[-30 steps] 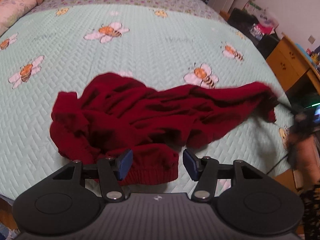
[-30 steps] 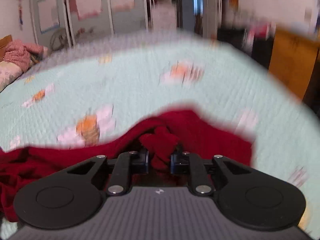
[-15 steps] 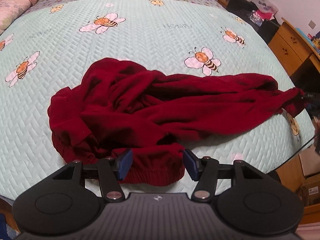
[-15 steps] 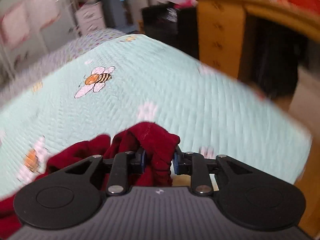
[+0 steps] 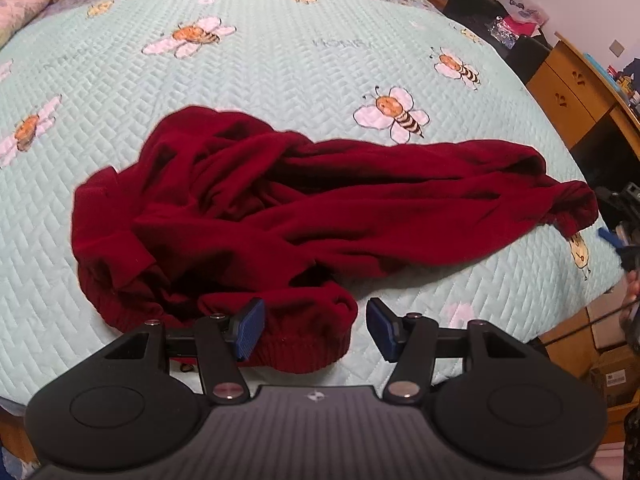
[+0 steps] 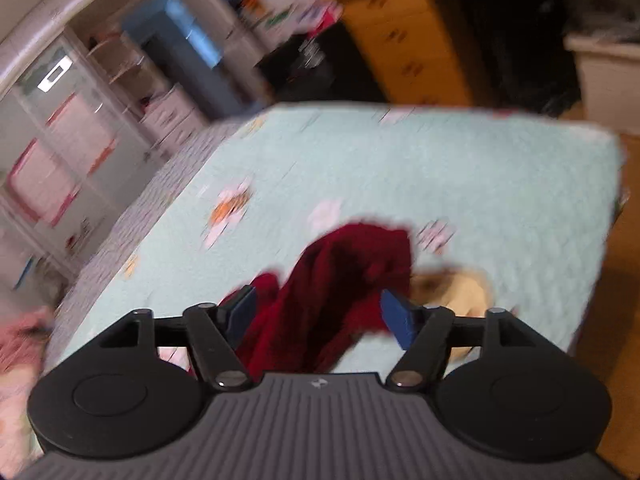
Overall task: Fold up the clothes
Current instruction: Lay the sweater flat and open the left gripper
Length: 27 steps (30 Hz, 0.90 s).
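The red sweater (image 5: 304,216) lies crumpled on the bee-print bedspread (image 5: 280,64), 1 sleeve stretched toward the bed's edge. The right gripper (image 6: 316,316) is opening, cloth loose between its jaws; the left gripper (image 5: 314,326) hovers half-wide over the hem, gripping nothing. Spreading is underway; next, probably, flattening the body.

Two wrist cameras looking over one bed

The left is angling steeply down, close over the red sweater (image 5: 304,216); the right is tilting sideways at the sweater's end and bedspread (image 6: 440,168), both shared.

dark red sweater (image 5: 304,216), crumpled, sleeve outstretched; on bedspread (image 5: 280,60)
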Tool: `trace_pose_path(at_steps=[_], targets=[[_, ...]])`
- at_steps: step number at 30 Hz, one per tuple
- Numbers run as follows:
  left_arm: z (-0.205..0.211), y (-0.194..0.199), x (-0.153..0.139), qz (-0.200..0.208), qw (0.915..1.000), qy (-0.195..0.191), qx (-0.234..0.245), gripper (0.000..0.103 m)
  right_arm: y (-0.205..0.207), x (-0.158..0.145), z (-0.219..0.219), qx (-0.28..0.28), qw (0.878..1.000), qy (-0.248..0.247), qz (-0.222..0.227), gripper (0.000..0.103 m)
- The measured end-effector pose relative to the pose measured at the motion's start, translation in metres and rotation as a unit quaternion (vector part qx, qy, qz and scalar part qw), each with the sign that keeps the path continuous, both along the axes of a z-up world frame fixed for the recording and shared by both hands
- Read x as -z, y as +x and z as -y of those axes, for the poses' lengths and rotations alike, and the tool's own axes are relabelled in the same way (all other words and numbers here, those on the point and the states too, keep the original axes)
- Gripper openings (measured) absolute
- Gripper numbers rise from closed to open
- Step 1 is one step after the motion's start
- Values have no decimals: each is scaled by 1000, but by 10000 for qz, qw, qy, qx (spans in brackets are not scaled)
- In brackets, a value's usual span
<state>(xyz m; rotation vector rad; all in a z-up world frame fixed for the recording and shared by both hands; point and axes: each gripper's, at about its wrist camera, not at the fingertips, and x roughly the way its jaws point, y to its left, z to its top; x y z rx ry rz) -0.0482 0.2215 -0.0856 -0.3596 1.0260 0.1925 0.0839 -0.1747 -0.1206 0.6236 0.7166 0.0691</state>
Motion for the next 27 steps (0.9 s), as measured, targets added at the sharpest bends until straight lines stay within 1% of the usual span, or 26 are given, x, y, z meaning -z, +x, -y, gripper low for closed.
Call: trace_pose_path(at_steps=[3, 5, 8, 11, 13, 14, 15, 16, 18, 21, 23, 24, 26, 27], targets=[[-2, 2, 3, -68, 9999, -71, -27, 59, 12, 19, -19, -516, 9966, 315, -560, 78], [-2, 0, 2, -76, 9999, -77, -30, 59, 29, 35, -28, -550, 9928, 481, -953, 78], [-1, -2, 0, -52, 10000, -42, -11, 59, 54, 52, -39, -525, 9863, 948, -1242, 78], [-1, -2, -1, -47, 10000, -25, 2, 59, 80, 60, -50, -283, 9780, 1500, -1423, 80], [-1, 0, -1, -51, 10000, -35, 14, 59, 96, 63, -59, -81, 9744, 1643, -1535, 83], [0, 0, -1, -51, 10000, -36, 29, 59, 104, 66, -64, 24, 9729, 1642, -1630, 83], [1, 1, -1, -50, 10000, -25, 56, 59, 111, 70, -68, 129, 9712, 1641, -1723, 86], [2, 1, 0, -61, 9999, 0, 81, 59, 117, 73, -73, 185, 9703, 1647, -1760, 91], [3, 1, 1, -107, 9999, 61, 102, 59, 125, 76, -83, 186, 9718, 1613, -1707, 95], [-1, -3, 5, -185, 9998, 40, 31, 59, 129, 71, -93, 18, 9781, 1362, -1576, 95], [-5, -6, 7, -231, 9997, -27, -48, 59, 128, 66, -98, -310, 9802, 1413, -1355, 85], [-7, -7, 8, -251, 9996, -62, -88, 59, 128, 63, -101, -474, 9806, 1438, -1243, 78], [-11, -9, 10, -263, 9994, -139, -161, 59, 123, 59, -103, -700, 9757, 1717, -1165, 78], [-13, -10, 10, -257, 9994, -167, -184, 59, 119, 58, -102, -681, 9738, 1840, -1153, 78]])
